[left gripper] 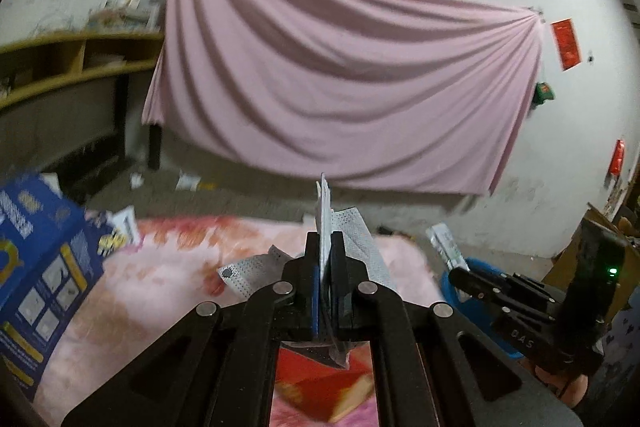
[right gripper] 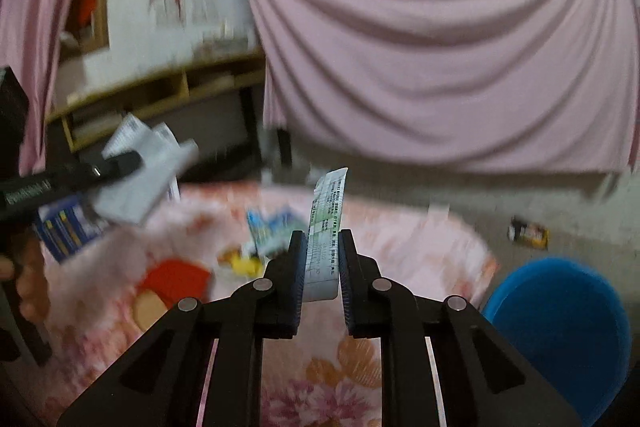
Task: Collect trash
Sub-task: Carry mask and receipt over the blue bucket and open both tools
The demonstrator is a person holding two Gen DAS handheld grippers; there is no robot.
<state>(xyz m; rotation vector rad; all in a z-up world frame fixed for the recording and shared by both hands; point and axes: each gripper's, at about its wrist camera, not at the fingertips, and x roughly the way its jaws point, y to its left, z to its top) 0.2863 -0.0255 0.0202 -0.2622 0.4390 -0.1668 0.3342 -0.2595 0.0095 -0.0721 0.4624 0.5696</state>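
Note:
In the left wrist view my left gripper (left gripper: 325, 241) is shut on a white and grey dotted wrapper (left gripper: 362, 239) that sticks up and out between its fingers, held above the pink floral blanket (left gripper: 160, 267). In the right wrist view my right gripper (right gripper: 323, 239) is shut on a long white printed packet (right gripper: 326, 227), lifted over the same blanket (right gripper: 420, 239). The left gripper with its wrapper (right gripper: 140, 183) shows at the left of that view. The right gripper (left gripper: 460, 269) with its packet (left gripper: 446, 245) shows at the right of the left wrist view.
A blue bin (right gripper: 560, 327) stands on the floor right of the bed. A blue box (left gripper: 36, 259) lies at the blanket's left edge. More wrappers (right gripper: 272, 227) lie on the blanket and a packet (right gripper: 528, 231) on the floor. A pink sheet (left gripper: 340, 75) hangs behind.

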